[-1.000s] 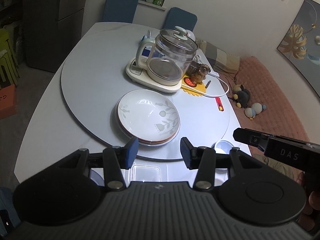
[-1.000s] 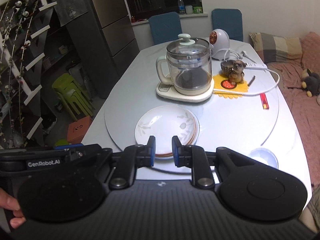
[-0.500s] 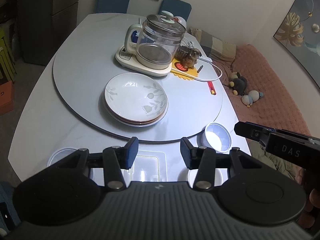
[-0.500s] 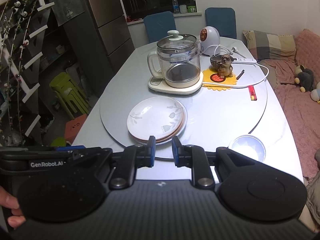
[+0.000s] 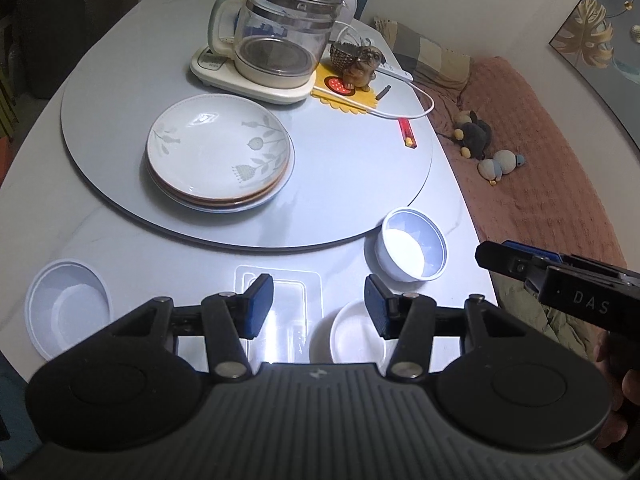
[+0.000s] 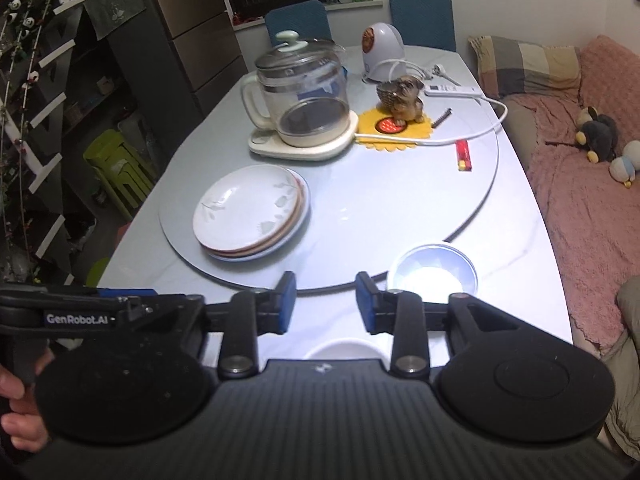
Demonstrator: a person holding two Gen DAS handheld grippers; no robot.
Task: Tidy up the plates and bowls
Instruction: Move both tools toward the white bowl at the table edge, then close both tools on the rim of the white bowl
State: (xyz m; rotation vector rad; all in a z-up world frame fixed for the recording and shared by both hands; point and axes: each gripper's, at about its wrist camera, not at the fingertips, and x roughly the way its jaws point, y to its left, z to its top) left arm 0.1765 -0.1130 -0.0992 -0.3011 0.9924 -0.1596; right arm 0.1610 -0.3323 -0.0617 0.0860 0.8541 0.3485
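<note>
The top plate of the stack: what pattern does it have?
White top plate with grey leaf and flower sprigs, clearest in the left wrist view.

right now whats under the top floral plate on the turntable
Under the floral plate sit more stacked plates: brown rims, then a pale blue one lowest. Only their edges show; their faces are covered.

A glass kettle (image 5: 280, 36) sits on its cream base (image 5: 256, 80) on the round turntable (image 5: 352, 168). Beside it, an owl figurine (image 6: 402, 98) stands on a yellow mat (image 6: 394, 130). A red lighter (image 6: 464, 155) lies near the white cord (image 6: 476, 130).
</note>
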